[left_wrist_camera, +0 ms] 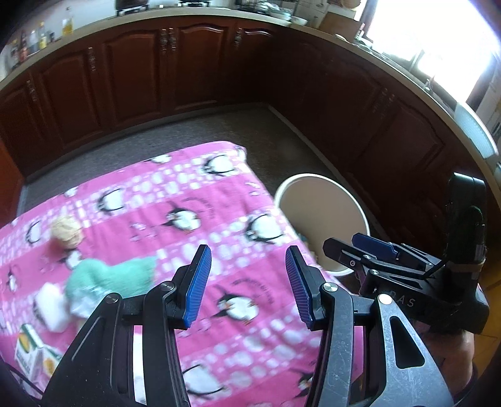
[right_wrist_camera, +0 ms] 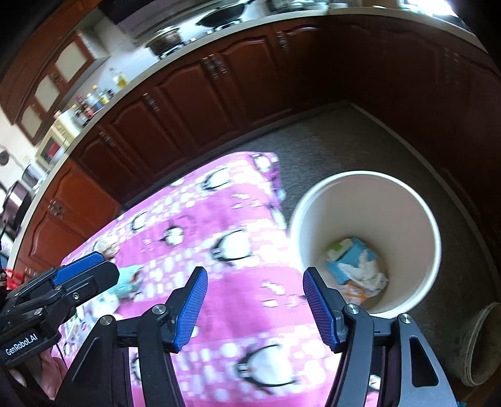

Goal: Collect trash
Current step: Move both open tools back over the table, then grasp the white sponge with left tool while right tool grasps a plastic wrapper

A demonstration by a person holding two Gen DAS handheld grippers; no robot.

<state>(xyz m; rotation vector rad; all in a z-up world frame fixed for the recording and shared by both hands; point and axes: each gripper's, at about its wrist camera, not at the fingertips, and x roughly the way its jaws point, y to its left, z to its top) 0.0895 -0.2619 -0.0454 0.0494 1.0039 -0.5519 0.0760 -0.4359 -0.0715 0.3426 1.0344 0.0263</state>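
Note:
A table with a pink penguin cloth [left_wrist_camera: 175, 200] holds trash at its left: a beige crumpled ball [left_wrist_camera: 66, 232], a green crumpled piece [left_wrist_camera: 109, 277], a white wad [left_wrist_camera: 51, 305] and a juice carton [left_wrist_camera: 31, 352]. A white bin [right_wrist_camera: 366, 200] stands on the floor right of the table, with blue and white wrappers [right_wrist_camera: 353, 266] inside; it also shows in the left wrist view [left_wrist_camera: 322, 200]. My left gripper [left_wrist_camera: 249, 281] is open and empty above the cloth. My right gripper [right_wrist_camera: 253, 306] is open and empty over the table's right edge, beside the bin.
Dark wooden cabinets [left_wrist_camera: 134, 69] run around the room under a pale counter with bottles [left_wrist_camera: 40, 37] and pans [right_wrist_camera: 222, 14]. The floor [right_wrist_camera: 328, 141] is grey carpet. A dirty bucket [right_wrist_camera: 482, 344] stands at the lower right.

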